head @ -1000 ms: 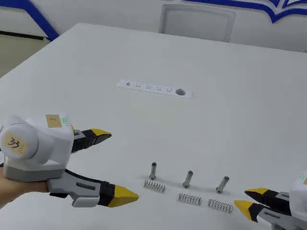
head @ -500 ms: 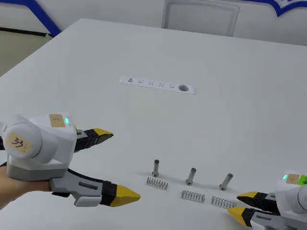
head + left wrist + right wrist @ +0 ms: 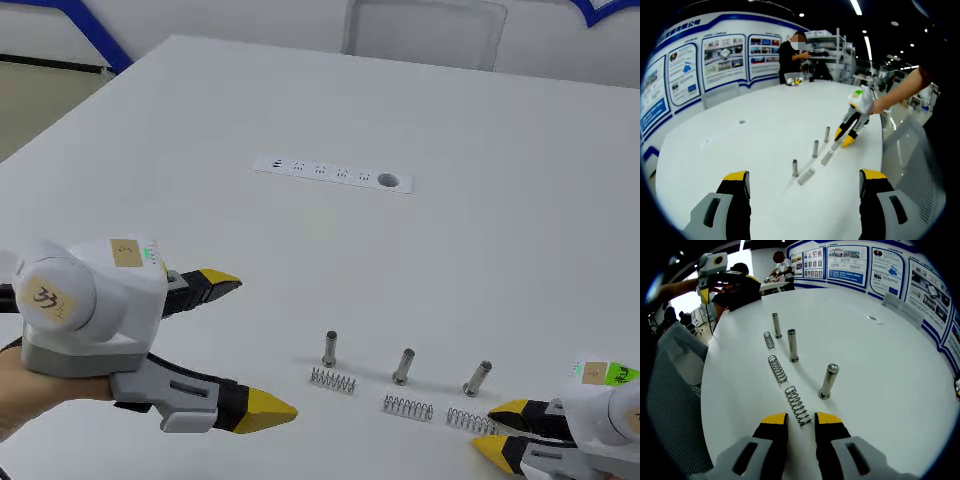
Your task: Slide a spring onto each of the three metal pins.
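Surface [image 3: 450, 120]: broad, white.
Left tongs [image 3: 262, 347]: yellow-tipped, spread wide, empty.
Right tongs [image 3: 492, 427]: yellow-tipped, narrow gap, nothing gripped.
Pins [image 3: 403, 366]: three, grey metal, upright, bare.
Springs [image 3: 407, 408]: three grey wire coils, flat beside the pins; rightmost at right tongs' tips.
Progress: none fitted, three left.

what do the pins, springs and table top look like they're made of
Pins: likely steel, polished, with bright highlights on grey shafts.
Springs: thin coiled metal wire, silvery grey.
Table: smooth white top, faintly glossy; laminate or painted, cannot tell.

Left gripper [image 3: 250, 345], jaws spread wide; right gripper [image 3: 497, 427], jaws narrowly parted
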Demonstrator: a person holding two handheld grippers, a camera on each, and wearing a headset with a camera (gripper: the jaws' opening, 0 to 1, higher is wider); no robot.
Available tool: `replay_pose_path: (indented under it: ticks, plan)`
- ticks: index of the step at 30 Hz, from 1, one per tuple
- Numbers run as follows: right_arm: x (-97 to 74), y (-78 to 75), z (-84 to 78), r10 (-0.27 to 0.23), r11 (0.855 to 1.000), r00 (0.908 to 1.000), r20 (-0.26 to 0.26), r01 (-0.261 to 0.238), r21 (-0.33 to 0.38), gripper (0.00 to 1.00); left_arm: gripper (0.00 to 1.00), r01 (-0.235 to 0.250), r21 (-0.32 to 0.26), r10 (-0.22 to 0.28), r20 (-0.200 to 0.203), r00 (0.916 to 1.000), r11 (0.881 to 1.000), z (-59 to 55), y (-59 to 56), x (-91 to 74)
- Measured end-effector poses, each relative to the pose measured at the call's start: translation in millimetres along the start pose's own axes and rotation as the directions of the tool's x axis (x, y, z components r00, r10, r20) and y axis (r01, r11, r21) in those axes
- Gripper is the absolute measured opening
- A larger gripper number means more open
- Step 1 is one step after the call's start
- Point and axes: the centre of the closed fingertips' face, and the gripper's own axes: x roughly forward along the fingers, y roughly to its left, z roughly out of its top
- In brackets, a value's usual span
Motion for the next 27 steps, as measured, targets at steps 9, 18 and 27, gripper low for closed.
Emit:
replay_pose_path:
  ticks: [9,18,27]
  plan:
    - [3.3,3.4,0.6,0.054,0.995,0.9980,-0.034,-0.057,-0.077,0.13,0.92,0.011,0.004,-0.011,-0.010,0.9999,1.000,-1.2,-5.8,2.9]
    - [1.6,4.8,-0.8,0.051,0.991,0.9964,-0.068,-0.059,-0.122,0.11,0.92,0.021,0.009,-0.021,-0.011,0.9997,1.000,-0.4,-8.4,4.1]
    - [-25.9,4.6,7.4,0.032,0.993,0.9988,-0.038,-0.036,-0.115,0.11,0.91,0.028,0.010,-0.028,0.009,0.9996,1.000,5.8,-11.3,5.8]
